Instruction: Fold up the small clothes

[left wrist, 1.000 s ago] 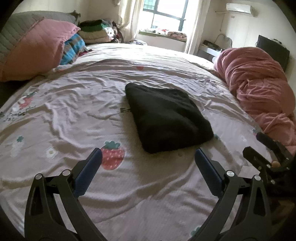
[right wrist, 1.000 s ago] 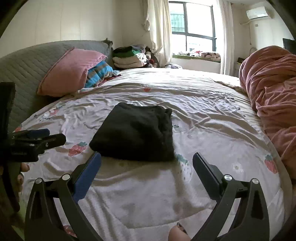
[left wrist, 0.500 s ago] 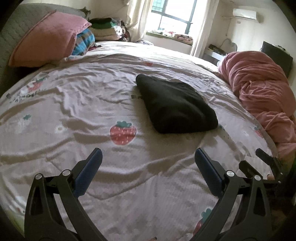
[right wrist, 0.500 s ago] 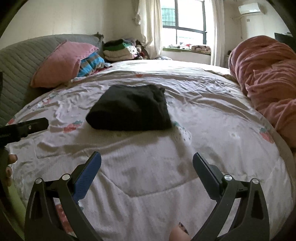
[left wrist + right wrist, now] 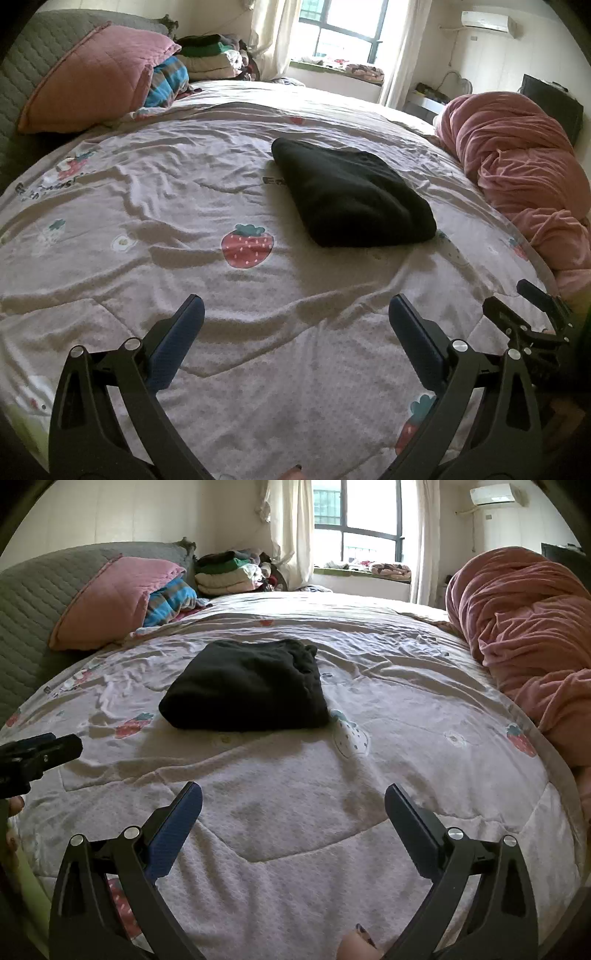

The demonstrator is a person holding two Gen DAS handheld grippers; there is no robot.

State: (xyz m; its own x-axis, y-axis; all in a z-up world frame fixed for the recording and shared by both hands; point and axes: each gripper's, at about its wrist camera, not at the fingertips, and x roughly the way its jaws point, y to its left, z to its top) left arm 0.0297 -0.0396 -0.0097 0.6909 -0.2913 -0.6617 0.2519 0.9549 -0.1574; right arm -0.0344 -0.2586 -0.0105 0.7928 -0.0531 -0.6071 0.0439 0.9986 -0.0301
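A black garment (image 5: pixel 351 195) lies folded into a compact rectangle in the middle of the bed; it also shows in the right wrist view (image 5: pixel 247 686). My left gripper (image 5: pixel 295 314) is open and empty, held back near the bed's front edge, well short of the garment. My right gripper (image 5: pixel 293 797) is open and empty too, also near the front edge. The right gripper's fingers (image 5: pixel 532 310) show at the right of the left wrist view. The left gripper's fingers (image 5: pixel 40 753) show at the left of the right wrist view.
The bed has a pale quilt with strawberry prints (image 5: pixel 247 245). A bundled pink blanket (image 5: pixel 517 177) lies along the right side. A pink pillow (image 5: pixel 92 77), a striped cloth (image 5: pixel 166 81) and a stack of folded clothes (image 5: pixel 225 572) sit at the head.
Both grippers have drawn back from the folded black garment toward the bed's front edge. The garment has stayed in place. Both stay open.
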